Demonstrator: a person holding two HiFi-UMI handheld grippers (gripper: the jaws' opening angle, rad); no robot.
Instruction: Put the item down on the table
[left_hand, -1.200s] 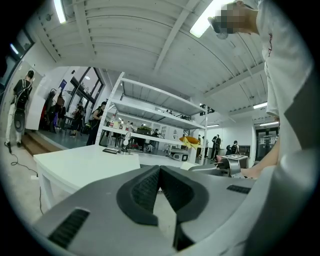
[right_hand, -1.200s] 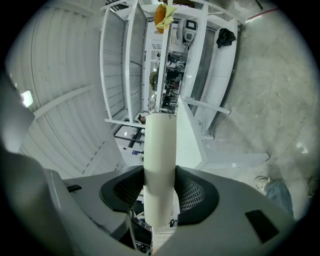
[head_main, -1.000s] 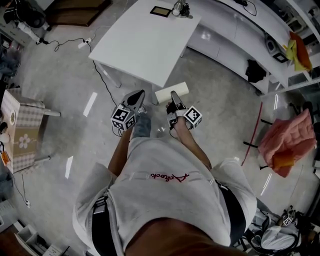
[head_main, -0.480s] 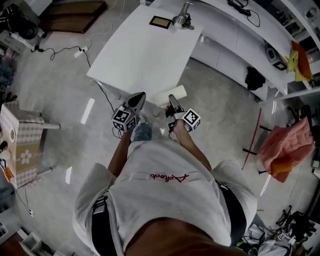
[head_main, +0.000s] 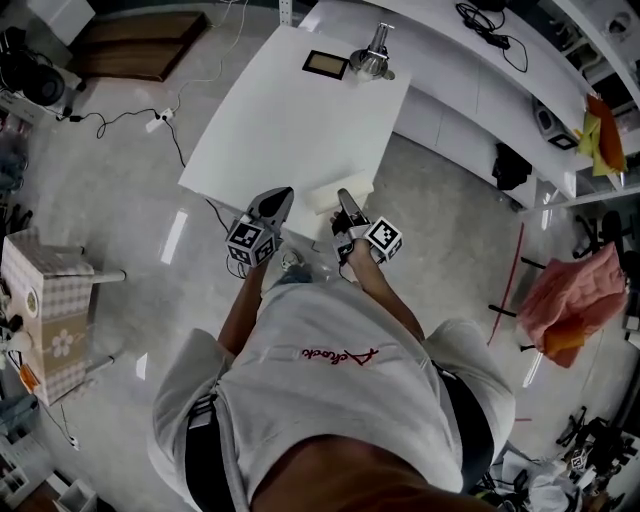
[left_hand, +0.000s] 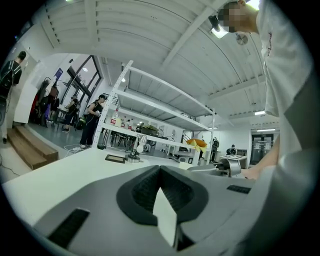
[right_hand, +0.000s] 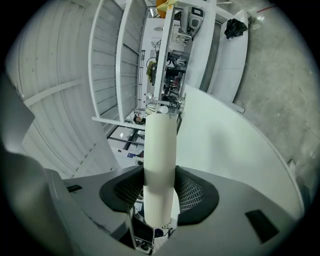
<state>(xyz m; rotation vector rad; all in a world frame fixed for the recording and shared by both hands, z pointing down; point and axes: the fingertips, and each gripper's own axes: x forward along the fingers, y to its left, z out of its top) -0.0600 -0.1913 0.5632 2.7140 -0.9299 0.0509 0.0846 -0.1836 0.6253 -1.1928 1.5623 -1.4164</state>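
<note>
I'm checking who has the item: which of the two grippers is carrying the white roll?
The right gripper: its jaws are clamped on the white roll, one on each side. The left gripper has its jaws together and no roll.

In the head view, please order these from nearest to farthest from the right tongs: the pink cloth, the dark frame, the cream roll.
1. cream roll: held in the right tongs.
2. dark frame: on the far end of the table.
3. pink cloth: far off at the right.
</note>
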